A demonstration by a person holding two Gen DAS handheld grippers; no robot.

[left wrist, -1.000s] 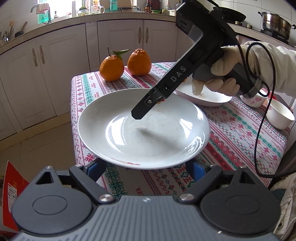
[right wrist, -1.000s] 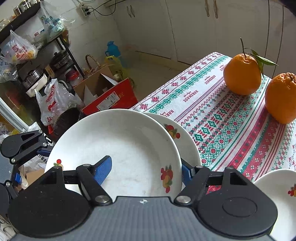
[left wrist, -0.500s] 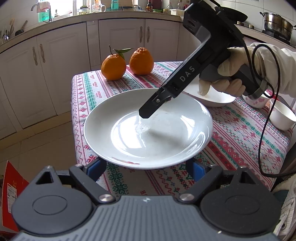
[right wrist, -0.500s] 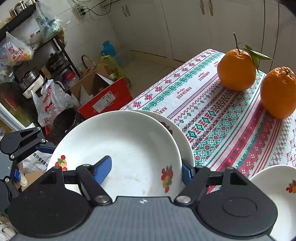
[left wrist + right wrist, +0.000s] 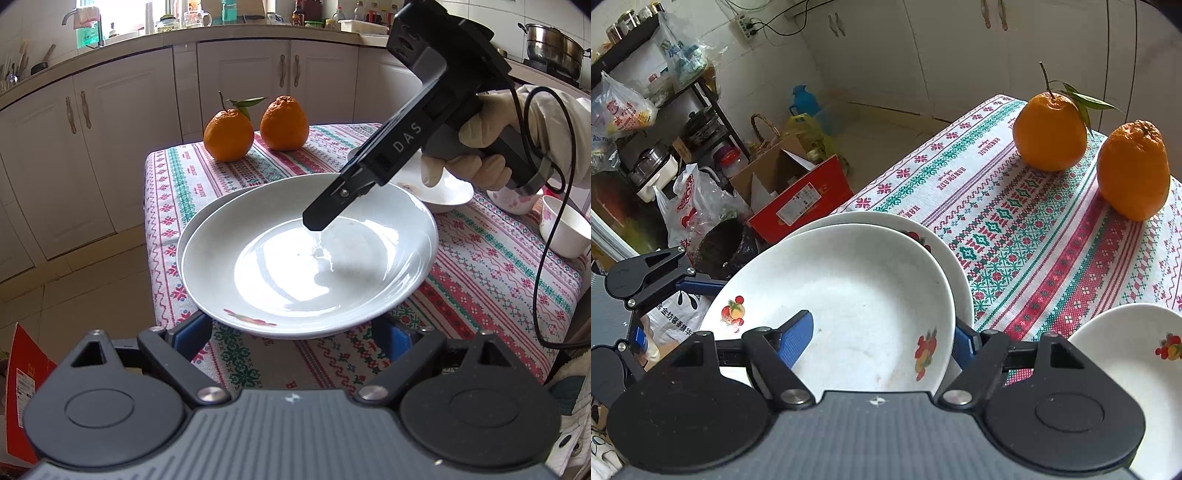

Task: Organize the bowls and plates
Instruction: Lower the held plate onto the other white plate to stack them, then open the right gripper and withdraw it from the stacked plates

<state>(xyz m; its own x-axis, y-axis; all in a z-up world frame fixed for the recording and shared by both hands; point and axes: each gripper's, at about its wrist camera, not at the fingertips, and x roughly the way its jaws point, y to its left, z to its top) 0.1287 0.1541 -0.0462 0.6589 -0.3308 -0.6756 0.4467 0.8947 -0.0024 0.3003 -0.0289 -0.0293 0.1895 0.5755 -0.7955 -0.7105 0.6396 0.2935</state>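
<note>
Two white fruit-print plates lie stacked at the table's near corner. The upper plate [image 5: 295,266] [image 5: 849,295] sits off-centre on the lower plate [image 5: 956,273], whose rim shows as a crescent. My right gripper [image 5: 882,336] is shut on the upper plate, one finger [image 5: 332,199] on its inner face and the other outside the rim. Its jaws are opening slightly. My left gripper [image 5: 295,332] stands wide under the plates' near rim with its tips hidden, opening a little, and one blue finger [image 5: 701,285] shows.
A third white plate [image 5: 1126,369] lies further in on the patterned tablecloth [image 5: 480,277], with a white bowl [image 5: 561,232] and a flowered cup [image 5: 513,201] at the right. Two oranges [image 5: 255,129] sit at the far edge. Boxes and bags [image 5: 798,195] crowd the floor beside the table.
The upper plate, with the right gripper on it, has shifted right and slightly away in the left wrist view, baring the lower plate's left rim. The left gripper has stayed put.
</note>
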